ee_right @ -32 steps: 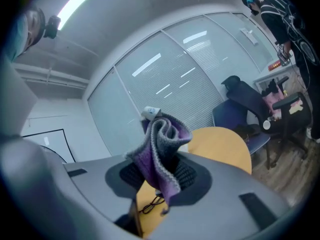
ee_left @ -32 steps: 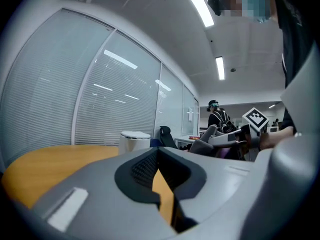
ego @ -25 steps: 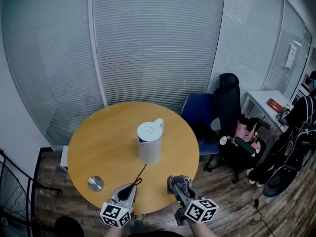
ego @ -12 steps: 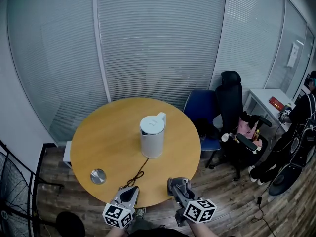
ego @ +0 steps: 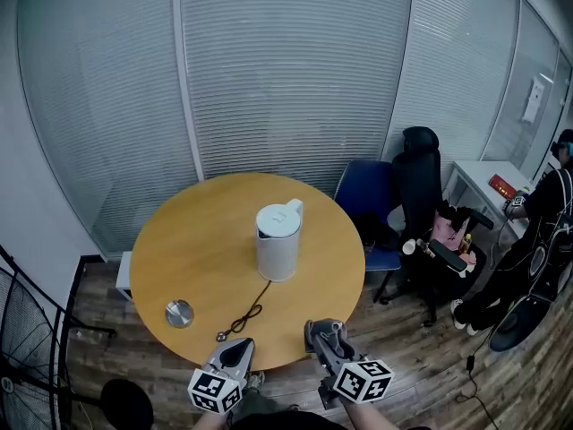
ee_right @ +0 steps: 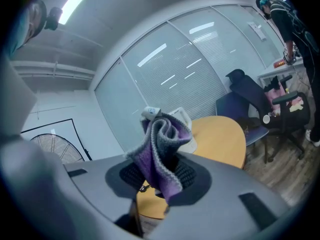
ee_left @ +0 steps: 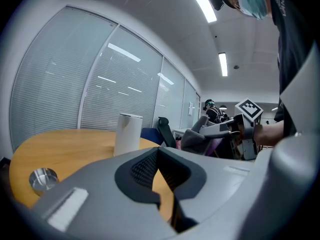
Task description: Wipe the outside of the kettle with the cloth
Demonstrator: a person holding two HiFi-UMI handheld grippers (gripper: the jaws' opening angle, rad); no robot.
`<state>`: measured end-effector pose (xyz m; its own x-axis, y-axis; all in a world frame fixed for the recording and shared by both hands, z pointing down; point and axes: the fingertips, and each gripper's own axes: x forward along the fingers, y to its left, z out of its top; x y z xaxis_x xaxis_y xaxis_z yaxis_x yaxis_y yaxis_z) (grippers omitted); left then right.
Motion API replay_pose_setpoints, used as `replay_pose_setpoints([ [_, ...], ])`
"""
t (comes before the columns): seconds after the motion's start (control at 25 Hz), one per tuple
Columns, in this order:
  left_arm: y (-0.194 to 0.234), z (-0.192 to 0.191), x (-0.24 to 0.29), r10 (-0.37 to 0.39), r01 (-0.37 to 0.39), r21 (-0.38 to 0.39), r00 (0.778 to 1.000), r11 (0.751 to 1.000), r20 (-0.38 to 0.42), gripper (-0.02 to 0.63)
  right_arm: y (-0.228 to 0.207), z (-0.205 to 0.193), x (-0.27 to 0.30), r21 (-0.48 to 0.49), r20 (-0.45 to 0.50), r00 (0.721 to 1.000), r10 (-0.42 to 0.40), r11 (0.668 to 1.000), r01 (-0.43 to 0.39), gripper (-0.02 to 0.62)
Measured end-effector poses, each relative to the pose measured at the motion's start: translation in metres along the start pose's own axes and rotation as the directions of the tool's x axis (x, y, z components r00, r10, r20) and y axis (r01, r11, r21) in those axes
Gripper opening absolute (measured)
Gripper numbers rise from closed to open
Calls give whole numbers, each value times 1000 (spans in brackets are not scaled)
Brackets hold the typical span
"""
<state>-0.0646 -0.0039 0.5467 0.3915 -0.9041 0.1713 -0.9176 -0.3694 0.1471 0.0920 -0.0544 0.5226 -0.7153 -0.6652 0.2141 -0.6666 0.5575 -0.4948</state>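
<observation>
The white kettle [ego: 278, 240] stands upright near the middle of the round wooden table [ego: 179, 240]; it also shows in the left gripper view [ee_left: 128, 134], and in the right gripper view the kettle [ee_right: 186, 126] is partly hidden behind the cloth. My right gripper [ego: 320, 333] hangs at the table's near edge, shut on a crumpled purple-grey cloth [ee_right: 161, 146] that sticks up between its jaws [ee_right: 160, 176]. My left gripper [ego: 235, 351] is beside it at the near edge, shut [ee_left: 159, 160] with nothing in it. Both are well short of the kettle.
The kettle's black cord [ego: 249, 312] trails to a plug near the front edge. A round metal disc [ego: 179, 313] lies front left. A blue chair [ego: 365, 200] and a black office chair [ego: 417, 182] stand at the right, with a person [ego: 544, 213] beyond. A fan [ego: 16, 330] stands at the left.
Both grippers have drawn back from over the table toward its near edge, uncovering the cord's plug end. The kettle has not moved, and both grippers stay shut.
</observation>
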Motion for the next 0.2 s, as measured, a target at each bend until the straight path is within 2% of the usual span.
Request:
replay_pose_setpoints([
  [0.2,-6,0,1,-12,12,7,1000,1000,5,11,-1,1,-2,-2,7,1000,0,1000,0,112],
])
